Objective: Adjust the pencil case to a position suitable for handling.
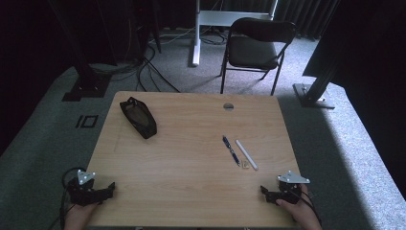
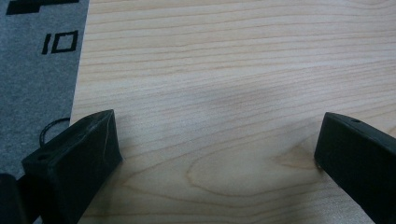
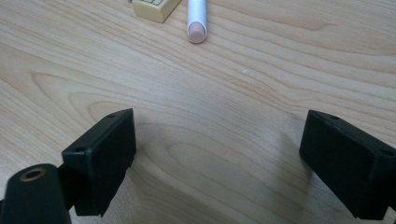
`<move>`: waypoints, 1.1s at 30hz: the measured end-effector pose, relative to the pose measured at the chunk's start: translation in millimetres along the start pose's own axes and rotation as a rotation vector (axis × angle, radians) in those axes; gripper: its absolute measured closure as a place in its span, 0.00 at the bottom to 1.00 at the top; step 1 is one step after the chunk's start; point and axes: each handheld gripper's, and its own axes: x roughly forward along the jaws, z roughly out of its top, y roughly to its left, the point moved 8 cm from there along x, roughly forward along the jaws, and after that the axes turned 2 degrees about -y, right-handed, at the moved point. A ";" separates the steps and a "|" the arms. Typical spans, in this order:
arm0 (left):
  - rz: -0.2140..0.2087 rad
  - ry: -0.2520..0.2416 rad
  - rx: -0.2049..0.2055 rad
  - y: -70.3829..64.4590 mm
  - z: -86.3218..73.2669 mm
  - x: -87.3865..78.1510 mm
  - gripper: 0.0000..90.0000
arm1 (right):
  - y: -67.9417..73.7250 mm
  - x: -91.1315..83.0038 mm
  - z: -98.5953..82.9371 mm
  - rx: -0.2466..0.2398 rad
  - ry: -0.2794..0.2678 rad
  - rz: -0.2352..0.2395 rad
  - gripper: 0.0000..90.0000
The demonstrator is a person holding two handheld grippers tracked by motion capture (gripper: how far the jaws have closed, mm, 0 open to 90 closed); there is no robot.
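The counter (image 1: 191, 143) is smooth, pale wood-grain laminate with a matt sheen. The white pen (image 3: 196, 16) looks glossy plastic; the eraser (image 3: 155, 7) looks dull, cream rubber.

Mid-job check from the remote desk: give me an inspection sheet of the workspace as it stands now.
Surface: wooden table, dry, a round grommet near the far edge.
Job's things: blue pen and white pen lying side by side right of centre; a small cream eraser at their near ends, contact unclear.
Clutter: black pouch at the far left, lying flat.
Grippers: left gripper at the near left corner, open, holding nothing; right gripper at the near right, open, just short of the white pen.
Cables: a cable trails from each gripper; more cables on the floor beyond the table.
Surroundings: grey carpet, a folding chair, black frame legs, dark curtains.
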 end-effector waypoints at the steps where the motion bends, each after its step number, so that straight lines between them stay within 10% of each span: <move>1: 0.000 0.000 0.000 0.0 0.0 0.0 0.00 | -0.2 0.1 0.1 -0.001 0.000 -0.001 0.11; 33: -0.002 0.001 0.004 0.3 0.1 0.1 0.00 | 12.0 13.8 60.9 0.016 -0.095 -0.006 0.15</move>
